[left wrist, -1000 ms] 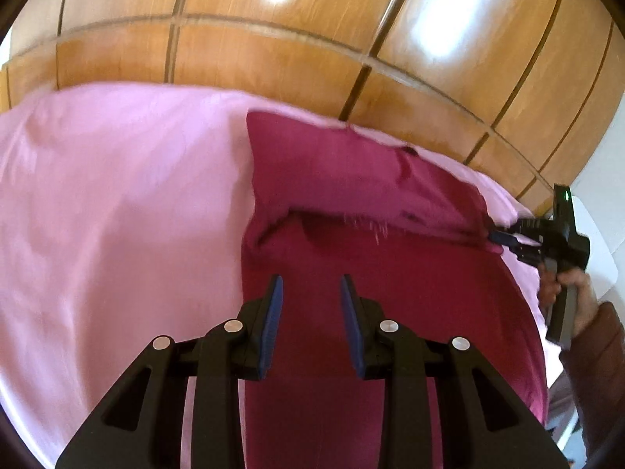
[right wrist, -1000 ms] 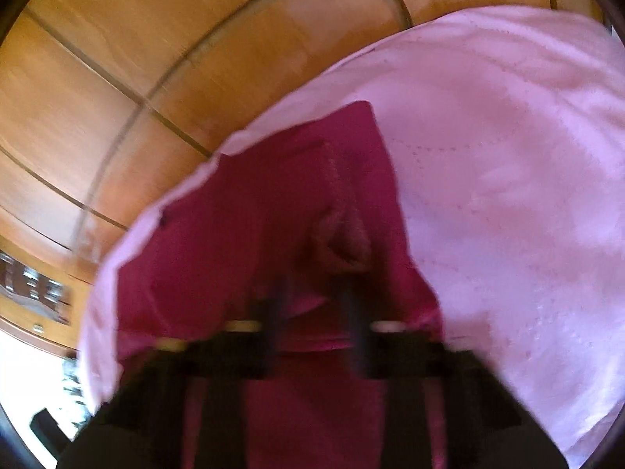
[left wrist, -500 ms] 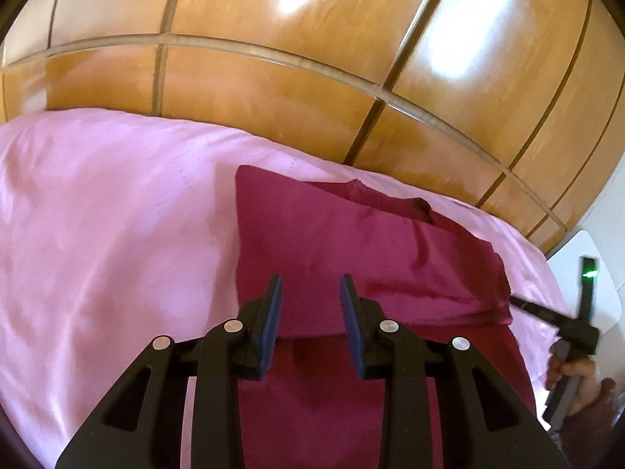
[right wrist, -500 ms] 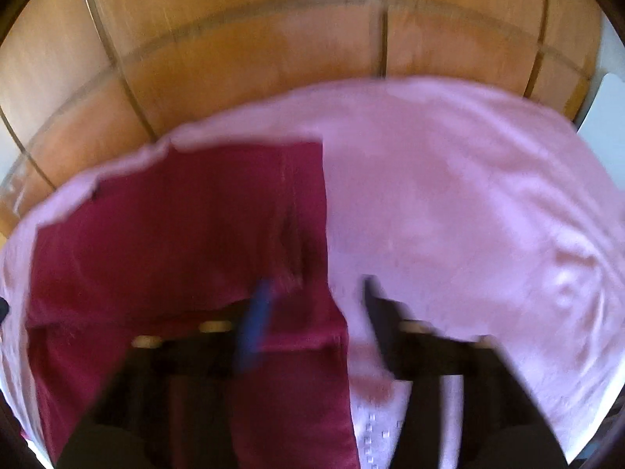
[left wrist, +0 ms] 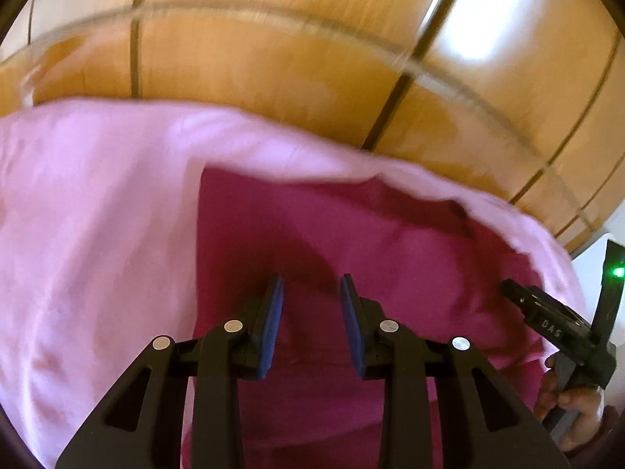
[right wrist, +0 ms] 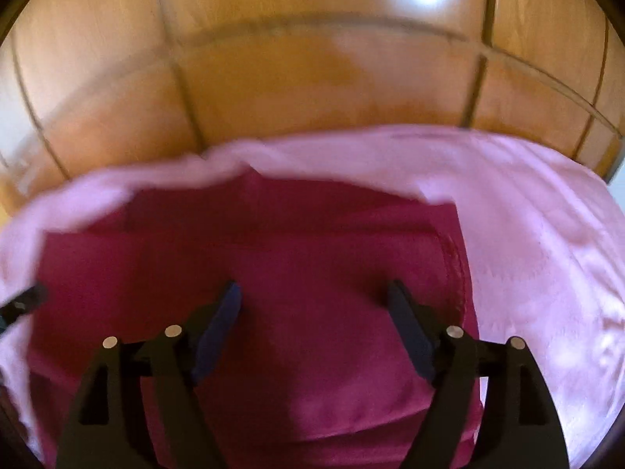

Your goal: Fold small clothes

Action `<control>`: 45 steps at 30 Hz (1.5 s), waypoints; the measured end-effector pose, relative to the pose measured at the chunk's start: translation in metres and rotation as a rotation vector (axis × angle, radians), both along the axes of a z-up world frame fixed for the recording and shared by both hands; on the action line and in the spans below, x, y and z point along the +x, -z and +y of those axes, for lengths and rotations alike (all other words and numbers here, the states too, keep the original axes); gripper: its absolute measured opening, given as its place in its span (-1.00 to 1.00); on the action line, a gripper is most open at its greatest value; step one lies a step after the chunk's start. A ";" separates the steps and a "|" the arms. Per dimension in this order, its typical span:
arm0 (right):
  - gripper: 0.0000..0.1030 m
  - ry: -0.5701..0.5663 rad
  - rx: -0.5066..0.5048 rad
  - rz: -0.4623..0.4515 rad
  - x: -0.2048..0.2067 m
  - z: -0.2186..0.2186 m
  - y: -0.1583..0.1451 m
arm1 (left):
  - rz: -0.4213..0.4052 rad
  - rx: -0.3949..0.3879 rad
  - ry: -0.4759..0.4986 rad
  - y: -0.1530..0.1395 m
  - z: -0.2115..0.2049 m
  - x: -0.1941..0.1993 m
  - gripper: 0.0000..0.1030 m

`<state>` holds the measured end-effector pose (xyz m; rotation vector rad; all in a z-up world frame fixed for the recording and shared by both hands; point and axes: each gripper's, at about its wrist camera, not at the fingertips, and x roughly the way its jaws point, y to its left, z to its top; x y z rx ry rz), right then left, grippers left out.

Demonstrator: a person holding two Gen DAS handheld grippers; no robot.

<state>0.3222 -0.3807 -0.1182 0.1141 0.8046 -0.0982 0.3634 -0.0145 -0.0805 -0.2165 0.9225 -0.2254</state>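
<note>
Garment (right wrist: 312, 273): lies folded on the pink bed (left wrist: 97, 234).
Right hand-held gripper (right wrist: 312, 305): jaws just opened wide, empty (fold released).
Left hand-held gripper (left wrist: 310, 305): partly parted, gripping nothing, over the cloth.

right tool (right wrist: 312, 305): jaws just opened wide, empty | above maroon garment (right wrist: 312, 258) | pink sheet (right wrist: 547, 234)

Glossy orange-brown wooden panelling (left wrist: 297, 74), divided by dark grooves into rectangular panels, fills the upper field in both views. Bright patches of reflected light (left wrist: 488, 11) lie on its surface. Below it spreads a pale pink bed sheet (left wrist: 90, 242), softly creased.
</note>
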 end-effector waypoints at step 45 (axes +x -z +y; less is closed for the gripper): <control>0.95 -0.046 -0.036 0.029 -0.074 0.008 -0.015 | -0.214 0.179 -0.021 -0.049 0.028 -0.174 0.19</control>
